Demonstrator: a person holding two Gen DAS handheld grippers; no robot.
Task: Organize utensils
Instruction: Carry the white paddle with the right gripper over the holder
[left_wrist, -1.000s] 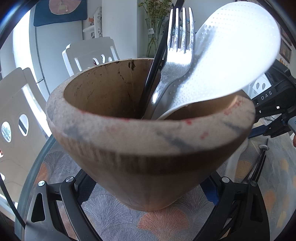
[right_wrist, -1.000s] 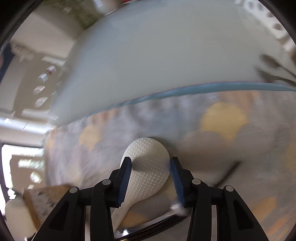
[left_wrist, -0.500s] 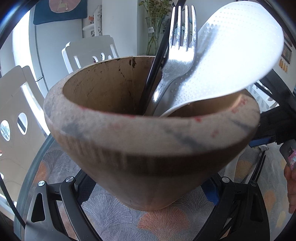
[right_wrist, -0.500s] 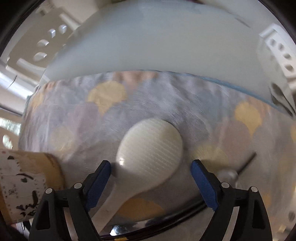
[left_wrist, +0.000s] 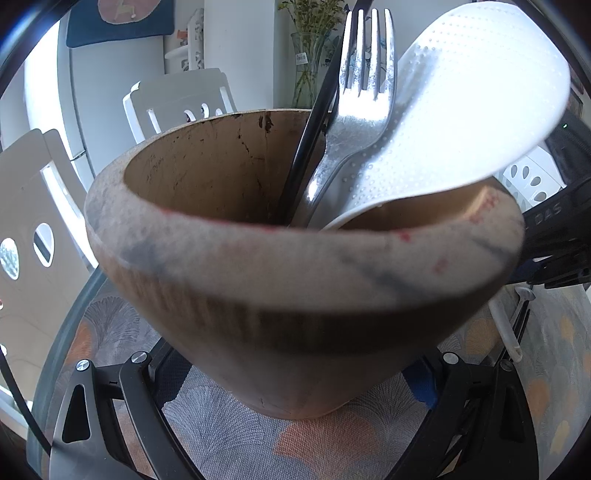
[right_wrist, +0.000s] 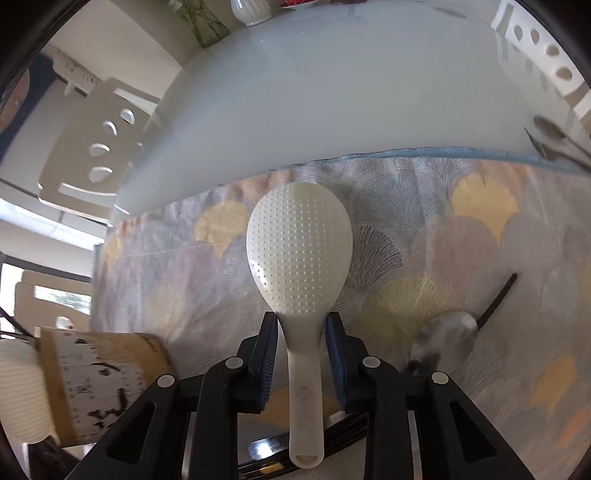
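White chairs (left_wrist: 177, 99) stand around a glass table (right_wrist: 332, 92) partly covered by a fan-patterned cloth (right_wrist: 461, 240) in grey, yellow and orange.

On the left wrist view, the left gripper (left_wrist: 295, 387) has its fingers on either side of a brown holder (left_wrist: 288, 280), a wide-mouthed tapered cup standing on the cloth. The fingers sit close against its lower sides; whether the pads actually press on it cannot be told, since the cup hides them. Inside the holder stand a metal fork (left_wrist: 354, 110) with tines up, a thin black handle (left_wrist: 317, 125) leaning just left of it, and a white dimpled paddle (left_wrist: 472, 107) tilted to the right, over the rim. Past the holder's right edge, part of the right gripper's black body shows, with a pale handle hanging below it.

On the right wrist view, the right gripper (right_wrist: 301, 354) has just been closing, and its blue pads now pinch the neck of a second white rice paddle (right_wrist: 299, 258). That paddle is lifted clear of the cloth, its dimpled head pointing away from the camera and its handle running back between the fingers. On the cloth to the right lies a metal spoon (right_wrist: 443, 332), blurred, with a dark stick (right_wrist: 496, 299) just beyond it. A printed cardboard tube (right_wrist: 96, 380) lies at lower left.
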